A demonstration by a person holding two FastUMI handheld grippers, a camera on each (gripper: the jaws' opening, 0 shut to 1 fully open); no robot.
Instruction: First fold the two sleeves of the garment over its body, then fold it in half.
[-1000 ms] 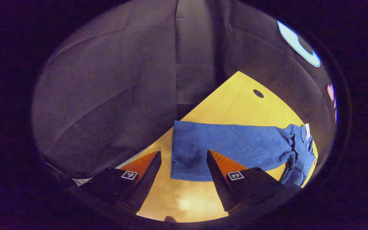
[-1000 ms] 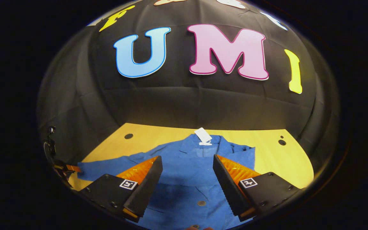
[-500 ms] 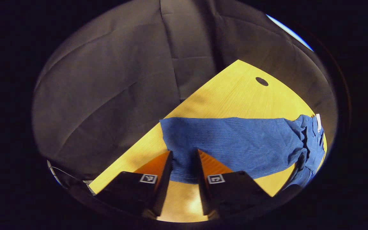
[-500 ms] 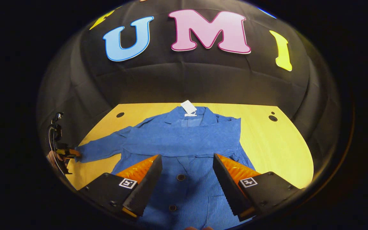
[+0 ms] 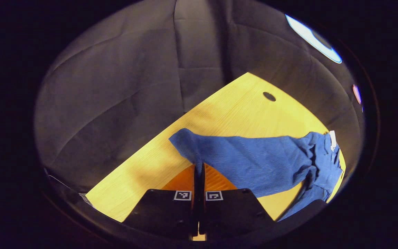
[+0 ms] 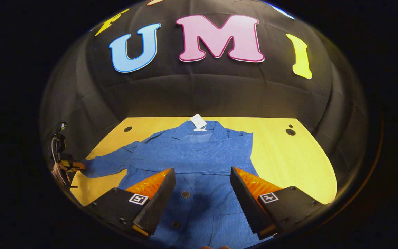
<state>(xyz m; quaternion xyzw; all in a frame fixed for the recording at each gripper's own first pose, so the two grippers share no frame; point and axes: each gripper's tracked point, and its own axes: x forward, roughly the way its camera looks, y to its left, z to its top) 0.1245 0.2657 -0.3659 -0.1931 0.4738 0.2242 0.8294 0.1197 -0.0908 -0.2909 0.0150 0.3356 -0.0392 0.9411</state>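
Your left hand-held gripper (image 5: 199, 173) is clenched on the cuff of the garment's (image 6: 199, 155) left sleeve (image 5: 247, 159), while the other sleeve lies folded across the chest; your right hand-held gripper (image 6: 202, 186) hangs released above the buttoned front on the surface (image 6: 288, 159). Judged step: second sleeve fold; next, carry the cuff rightward over the body. A white tag (image 6: 198, 121) at the collar is too small to read.
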